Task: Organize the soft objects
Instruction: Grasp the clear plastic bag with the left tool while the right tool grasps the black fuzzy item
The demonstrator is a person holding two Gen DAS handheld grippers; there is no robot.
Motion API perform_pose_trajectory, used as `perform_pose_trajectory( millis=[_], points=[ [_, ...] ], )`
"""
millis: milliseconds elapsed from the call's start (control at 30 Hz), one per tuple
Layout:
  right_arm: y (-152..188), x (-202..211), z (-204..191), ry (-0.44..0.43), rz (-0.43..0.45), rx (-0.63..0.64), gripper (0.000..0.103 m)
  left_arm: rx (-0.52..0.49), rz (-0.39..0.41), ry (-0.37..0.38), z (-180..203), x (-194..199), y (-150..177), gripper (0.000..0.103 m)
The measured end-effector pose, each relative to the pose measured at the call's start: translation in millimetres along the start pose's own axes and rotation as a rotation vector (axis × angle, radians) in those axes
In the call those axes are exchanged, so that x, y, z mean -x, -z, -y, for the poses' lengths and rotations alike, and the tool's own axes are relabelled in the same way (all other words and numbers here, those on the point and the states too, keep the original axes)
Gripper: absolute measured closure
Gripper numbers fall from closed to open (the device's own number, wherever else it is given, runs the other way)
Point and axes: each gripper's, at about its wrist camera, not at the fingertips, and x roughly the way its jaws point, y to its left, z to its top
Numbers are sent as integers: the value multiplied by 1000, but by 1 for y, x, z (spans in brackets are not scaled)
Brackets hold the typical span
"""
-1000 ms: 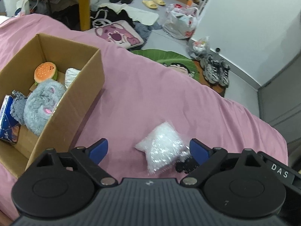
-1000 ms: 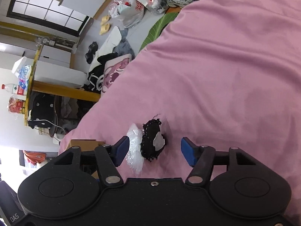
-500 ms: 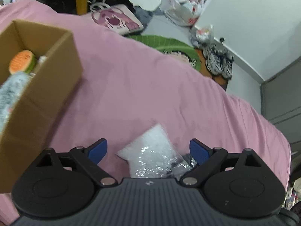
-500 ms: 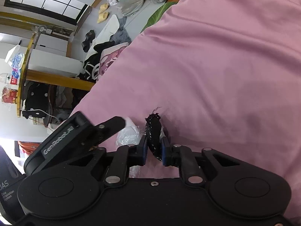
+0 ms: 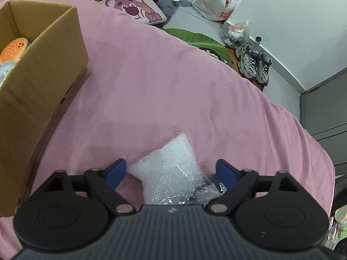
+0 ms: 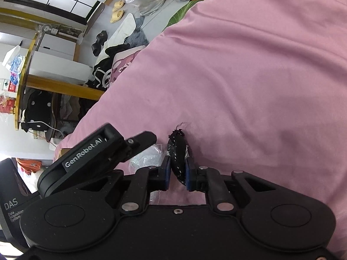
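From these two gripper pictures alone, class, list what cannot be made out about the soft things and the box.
- Left wrist view: the near end of the clear bag is hidden behind the left hand-held gripper.
- Left wrist view: the cardboard box is cut off by the left edge; its wall hides most contents beyond the burger toy.
- Right wrist view: the black fabric piece sits edge-on in the right hand-held gripper, so its shape is unclear.

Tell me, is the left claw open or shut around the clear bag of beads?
Open. The left claw has its blue fingers spread wide on either side of the bag of beads, which lies on the pink blanket, not squeezed.
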Motion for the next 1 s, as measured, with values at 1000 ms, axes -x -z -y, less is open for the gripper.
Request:
perform_pose_trajectory(
  millis=[1000],
  points=[
    [28,52,-19,-56,131,98,90,-33,145,103,-23,117,23,79]
  ],
)
